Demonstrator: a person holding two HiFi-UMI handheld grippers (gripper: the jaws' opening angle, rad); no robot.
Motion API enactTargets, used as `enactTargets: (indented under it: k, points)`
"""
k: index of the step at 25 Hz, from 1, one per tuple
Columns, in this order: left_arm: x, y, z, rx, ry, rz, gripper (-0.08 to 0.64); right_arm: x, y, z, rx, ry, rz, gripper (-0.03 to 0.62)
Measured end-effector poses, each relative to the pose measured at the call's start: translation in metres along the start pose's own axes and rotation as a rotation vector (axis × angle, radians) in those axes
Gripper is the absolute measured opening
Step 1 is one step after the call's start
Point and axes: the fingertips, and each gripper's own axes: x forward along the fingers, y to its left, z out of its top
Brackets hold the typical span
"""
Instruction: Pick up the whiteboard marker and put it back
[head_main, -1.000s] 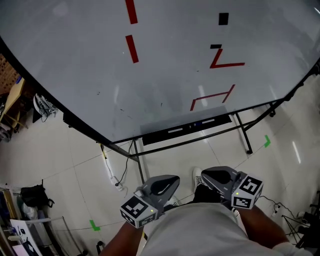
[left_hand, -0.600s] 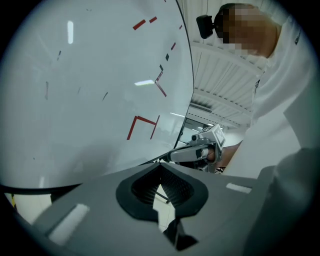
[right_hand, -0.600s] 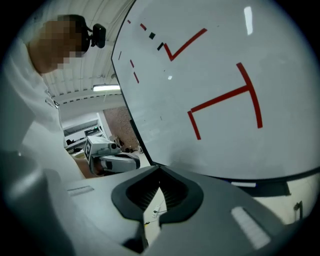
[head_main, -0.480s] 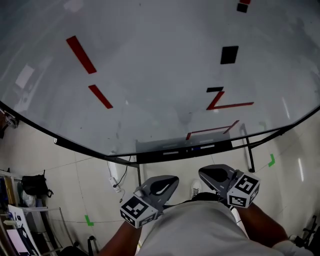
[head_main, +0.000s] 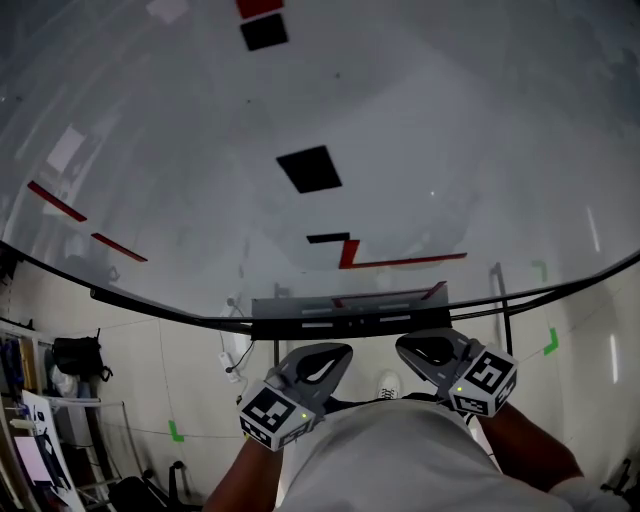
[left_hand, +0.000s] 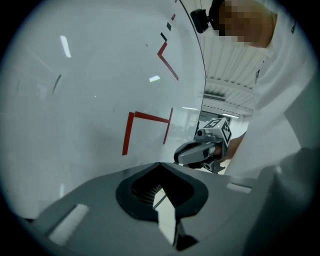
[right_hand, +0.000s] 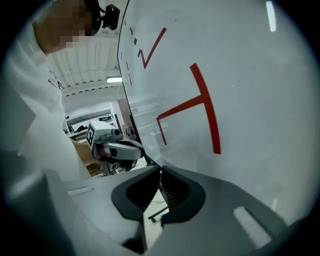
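Filling most of what's in front of the person is a whiteboard, marked with red strokes and carrying two black squares, one mid-board and one near the top. Along its lower edge runs a dark tray. Pale slim shapes lie in the tray, but they are too small to tell whether any of them is the whiteboard marker. The board's metal stand drops to a light tiled floor, where green tape marks sit on either side. A black bag rests off to the left, and a white cable trails down near the stand. The left gripper and the right gripper are held side by side close to the person's body, both pointing toward the board. They are just short of the tray and not touching it, with nothing standing between them and it. Each gripper's own view shows its jaws drawn together at the tips with nothing between them, only the board's red lines beyond.
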Motion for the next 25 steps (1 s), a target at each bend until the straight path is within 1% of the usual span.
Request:
enactTargets:
  k: [2,4,7,9,11,14,18,21,25]
  points:
    - [0.004,0.002,0.003,-0.001,-0.004,0.022,0.018,0.0,-0.001,-0.003,-0.018,0.017,0.028,0.002]
    - [0.005,0.0,0.004,-0.004,0.0,0.026,0.017,0.001,0.001,-0.009,-0.045,0.047,0.04,0.002]
    - [0.005,-0.001,-0.001,0.018,0.032,0.03,0.017,0.007,0.003,-0.019,-0.104,0.098,0.03,0.0]
    - [0.003,0.007,-0.006,0.053,0.06,0.053,0.017,0.012,0.005,-0.025,-0.148,0.139,0.022,0.0]
    - [-0.001,0.018,-0.009,0.069,0.074,0.07,0.017,0.018,0.007,-0.029,-0.17,0.16,0.002,0.0]
    - [-0.01,0.022,-0.016,0.059,0.095,0.038,0.017,0.024,0.004,-0.027,-0.158,0.153,-0.074,0.002]
    - [-0.018,0.026,-0.02,0.104,0.112,-0.01,0.017,0.028,-0.005,-0.022,-0.12,0.123,-0.168,0.002]
    - [-0.023,0.025,-0.018,0.118,0.105,-0.045,0.017,0.031,-0.006,-0.025,-0.126,0.139,-0.204,0.002]
    - [-0.026,0.016,-0.012,0.123,0.081,-0.103,0.017,0.036,-0.005,-0.021,-0.177,0.154,-0.229,0.002]
